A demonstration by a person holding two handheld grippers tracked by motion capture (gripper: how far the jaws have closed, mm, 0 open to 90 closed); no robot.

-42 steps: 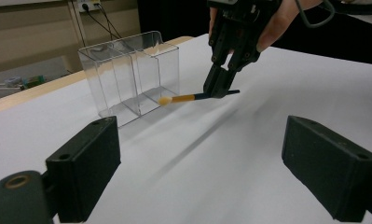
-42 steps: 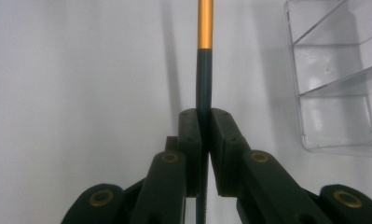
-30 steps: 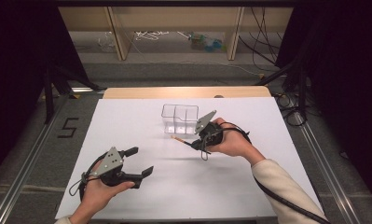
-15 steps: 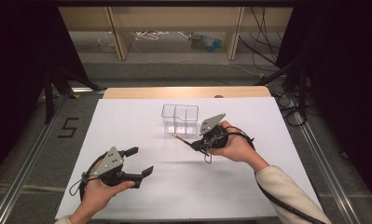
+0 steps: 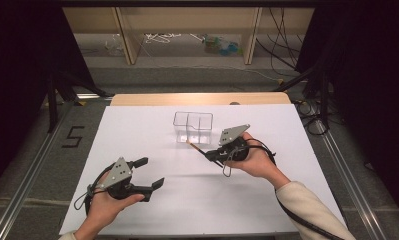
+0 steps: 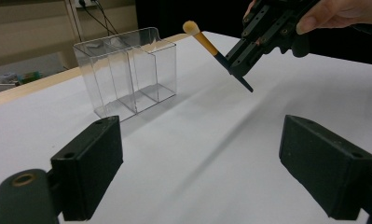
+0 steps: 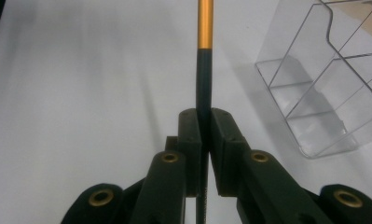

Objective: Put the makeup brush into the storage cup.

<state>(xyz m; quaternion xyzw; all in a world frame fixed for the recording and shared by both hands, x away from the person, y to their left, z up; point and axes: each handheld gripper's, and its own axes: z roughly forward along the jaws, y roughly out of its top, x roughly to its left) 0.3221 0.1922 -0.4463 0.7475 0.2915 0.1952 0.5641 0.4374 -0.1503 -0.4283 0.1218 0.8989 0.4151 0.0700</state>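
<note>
Right gripper (image 5: pixel 213 155) clenched on makeup brush (image 6: pixel 210 46), held above white table (image 5: pixel 287 130), tip near clear acrylic organizer (image 5: pixel 193 127). Left gripper (image 5: pixel 149 172) released, holding nothing, well apart.

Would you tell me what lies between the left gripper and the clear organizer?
Only bare white table lies between left gripper and clear organizer, per the high view.

Probably lab: rig rails (image 5: pixel 32 165), cables (image 5: pixel 282 47)
</note>
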